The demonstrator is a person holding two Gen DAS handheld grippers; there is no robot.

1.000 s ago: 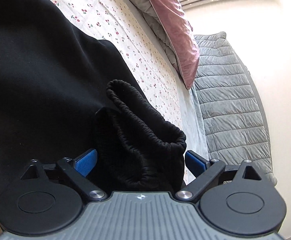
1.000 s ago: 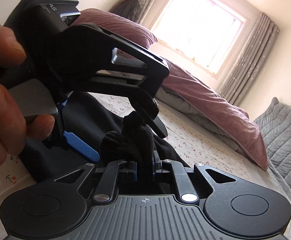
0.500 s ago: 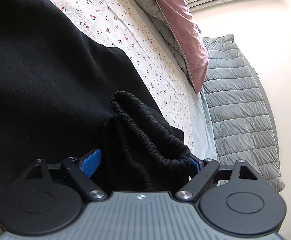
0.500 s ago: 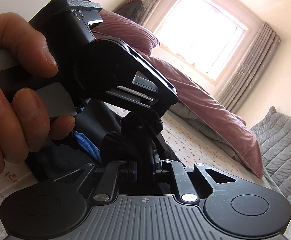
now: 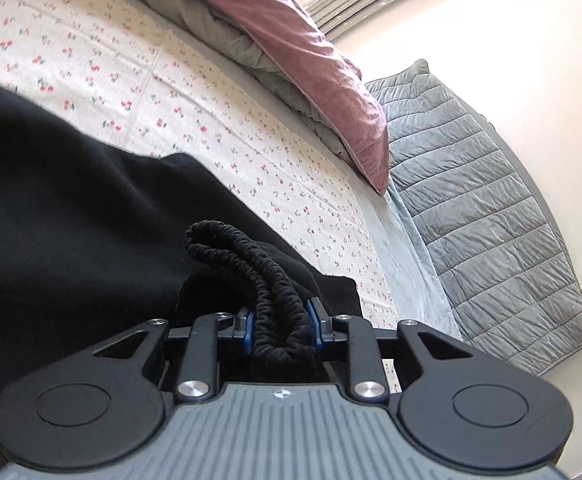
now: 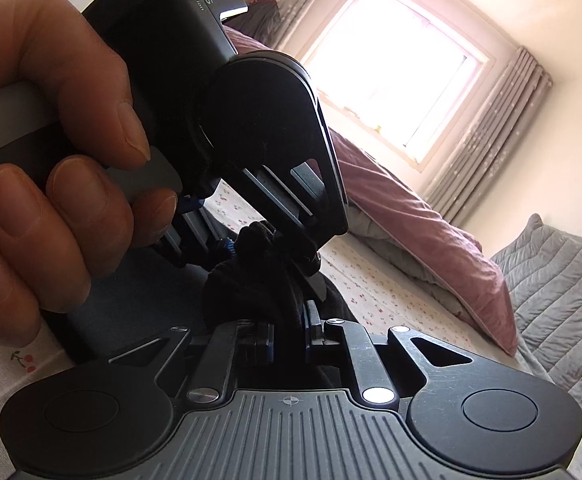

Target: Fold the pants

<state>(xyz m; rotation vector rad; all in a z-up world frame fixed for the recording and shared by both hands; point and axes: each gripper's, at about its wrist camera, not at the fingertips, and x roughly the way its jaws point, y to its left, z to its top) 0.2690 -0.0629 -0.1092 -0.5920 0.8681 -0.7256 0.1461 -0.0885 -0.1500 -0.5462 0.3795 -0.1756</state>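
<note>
My left claw (image 5: pixel 279 322) was closing on the pants' (image 5: pixel 71 208) ribbed waistband (image 5: pixel 275 280) at six o'clock; right claw (image 6: pixel 287 330) clamped it too; soft, limp, light cloth.

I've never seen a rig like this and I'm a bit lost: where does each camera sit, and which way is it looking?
Left wrist view: rides on the left tool, looking along its fingers, which are closing on the black pants' waistband, across the cherry-print sheet; no hand shows.
Right wrist view: rides on the right tool, shut on the waistband, facing the window; a hand holds the left tool just ahead.
Both share the pants, the sheet, the pink duvet.
</note>
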